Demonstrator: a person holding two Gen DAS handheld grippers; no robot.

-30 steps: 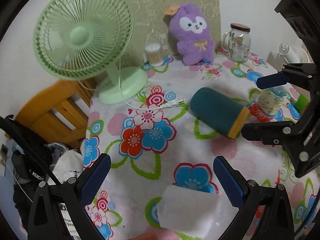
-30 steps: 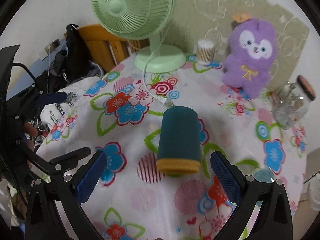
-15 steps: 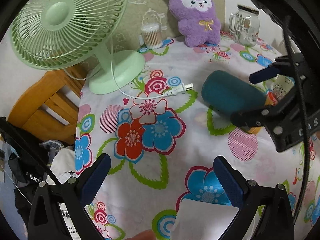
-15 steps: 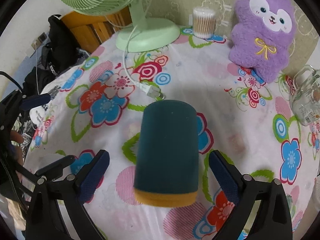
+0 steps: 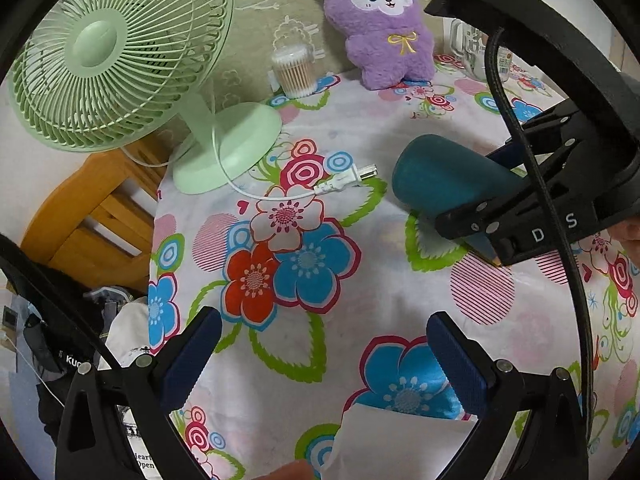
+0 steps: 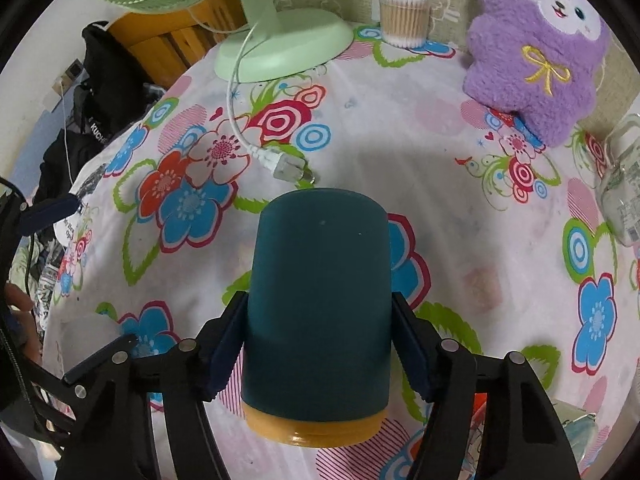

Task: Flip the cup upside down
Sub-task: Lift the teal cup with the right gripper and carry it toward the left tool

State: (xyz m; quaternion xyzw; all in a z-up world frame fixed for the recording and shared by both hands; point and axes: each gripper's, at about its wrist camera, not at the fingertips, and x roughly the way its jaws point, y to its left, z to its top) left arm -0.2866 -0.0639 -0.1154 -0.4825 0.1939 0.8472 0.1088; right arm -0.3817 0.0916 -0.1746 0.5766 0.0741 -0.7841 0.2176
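A dark teal cup (image 6: pixel 320 300) with a yellow rim lies on its side on the flowered tablecloth (image 6: pixel 460 208), rim end towards the right wrist camera. My right gripper (image 6: pixel 316 320) is shut on the cup, with one blue pad pressed against each side of its body. In the left wrist view the cup (image 5: pixel 436 172) lies at the right with my right gripper (image 5: pixel 484 188) clamped around it. My left gripper (image 5: pixel 322 328) hangs open over the near part of the table, well left of the cup, with nothing between its fingers.
A green fan (image 5: pixel 120 52) stands at the back left, its white plug (image 5: pixel 344 178) lying just left of the cup. A swab jar (image 5: pixel 294 70), a purple plush (image 5: pixel 384 24) and a glass jar (image 6: pixel 624 196) line the back. White paper (image 5: pixel 400 440) lies near the front edge.
My right gripper moved forward around the cup and shut on its sides. My left gripper drifted closer to the table and stayed open.
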